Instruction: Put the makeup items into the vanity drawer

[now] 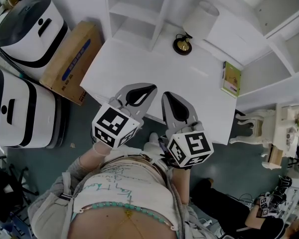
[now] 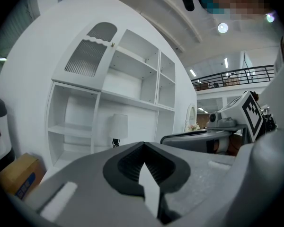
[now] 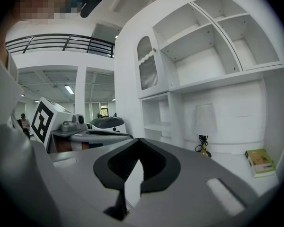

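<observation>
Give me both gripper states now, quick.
Left gripper: closed, holding nothing.
Right gripper: closed, holding nothing.

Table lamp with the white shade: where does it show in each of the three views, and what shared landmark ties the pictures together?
Head view: the lamp is at top centre, at the back of the white desk, seen from above.
Left gripper view: the lamp is left of centre, under the shelves.
Right gripper view: the lamp is right of centre, left of the green book.
Shared landmark: the white shelf unit behind the lamp.
</observation>
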A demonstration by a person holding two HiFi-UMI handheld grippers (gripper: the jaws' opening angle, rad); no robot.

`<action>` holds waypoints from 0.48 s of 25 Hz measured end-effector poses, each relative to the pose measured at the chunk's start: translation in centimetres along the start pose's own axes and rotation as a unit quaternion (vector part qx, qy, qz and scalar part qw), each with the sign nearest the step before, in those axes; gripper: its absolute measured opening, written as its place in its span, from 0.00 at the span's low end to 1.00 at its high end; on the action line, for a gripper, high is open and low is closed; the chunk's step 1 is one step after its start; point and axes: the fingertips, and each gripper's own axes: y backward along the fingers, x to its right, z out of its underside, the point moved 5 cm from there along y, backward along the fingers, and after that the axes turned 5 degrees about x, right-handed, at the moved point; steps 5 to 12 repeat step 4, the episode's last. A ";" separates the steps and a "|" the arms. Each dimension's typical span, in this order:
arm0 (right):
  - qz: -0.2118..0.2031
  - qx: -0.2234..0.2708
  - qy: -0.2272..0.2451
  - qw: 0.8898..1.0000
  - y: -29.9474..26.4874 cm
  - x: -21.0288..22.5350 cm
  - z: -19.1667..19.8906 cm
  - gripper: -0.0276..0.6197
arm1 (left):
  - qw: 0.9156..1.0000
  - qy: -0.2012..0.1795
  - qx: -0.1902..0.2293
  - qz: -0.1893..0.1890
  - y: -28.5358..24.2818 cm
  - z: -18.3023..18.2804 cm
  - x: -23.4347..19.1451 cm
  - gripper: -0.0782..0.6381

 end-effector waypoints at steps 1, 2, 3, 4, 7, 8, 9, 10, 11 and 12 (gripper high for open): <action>0.000 0.000 0.000 1.000 -0.1 0.1 0.0 0.09 | 1.000 0.000 0.000 0.000 -0.1 0.0 -0.1 0.11; 0.000 -0.001 0.000 1.000 -0.1 0.2 0.0 0.09 | 1.000 0.000 0.000 0.000 -0.2 0.0 -0.1 0.11; 0.000 -0.001 0.000 1.000 -0.2 0.3 0.0 0.09 | 1.000 0.000 0.000 0.000 -0.3 0.0 -0.2 0.11; 0.001 -0.002 0.000 1.000 -0.3 0.4 0.0 0.09 | 1.000 0.000 0.000 0.000 -0.4 0.0 -0.2 0.11; 0.001 -0.002 0.000 1.000 -0.3 0.4 0.0 0.09 | 1.000 0.000 0.000 0.000 -0.4 0.0 -0.2 0.11; 0.001 -0.002 0.000 1.000 -0.3 0.4 0.0 0.09 | 1.000 0.000 0.000 0.000 -0.4 0.0 -0.2 0.11; 0.001 -0.002 0.000 1.000 -0.3 0.4 0.0 0.09 | 1.000 0.000 0.000 0.000 -0.4 0.0 -0.2 0.11; 0.001 -0.002 0.000 1.000 -0.3 0.4 0.0 0.09 | 1.000 0.000 0.000 0.000 -0.4 0.0 -0.2 0.11; 0.001 -0.002 0.000 1.000 -0.3 0.4 0.0 0.09 | 1.000 0.000 0.000 0.000 -0.4 0.0 -0.2 0.11; 0.001 -0.002 0.000 1.000 -0.3 0.4 0.0 0.09 | 1.000 0.000 0.000 0.000 -0.4 0.0 -0.2 0.11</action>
